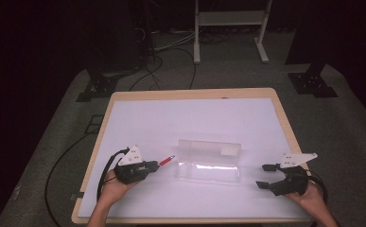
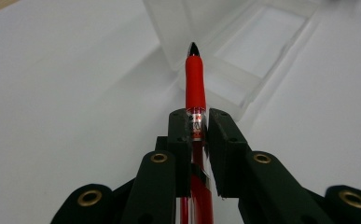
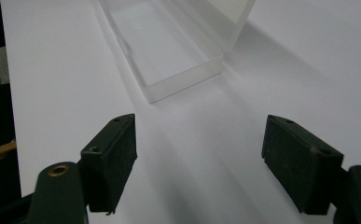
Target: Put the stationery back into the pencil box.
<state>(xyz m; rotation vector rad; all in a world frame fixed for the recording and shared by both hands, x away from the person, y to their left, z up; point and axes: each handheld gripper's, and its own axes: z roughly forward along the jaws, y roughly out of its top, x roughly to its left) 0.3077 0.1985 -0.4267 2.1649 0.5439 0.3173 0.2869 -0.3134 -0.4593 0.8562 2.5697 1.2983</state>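
Bench: my bench has a pale wooden rim and a white top sheet.
Floor: I see grey carpet all round it.
Cables: black cables run across the floor behind and to the left.
Furniture: a white metal frame stands behind; dark stand feet sit right.
Light: my bench is lit; the room beyond is dark.

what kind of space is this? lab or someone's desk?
Most likely a lab recording station: a white-topped table on grey carpet, loose cables and black stand feet in a dark surround, and a hand-held gripper with its own trailing cable.
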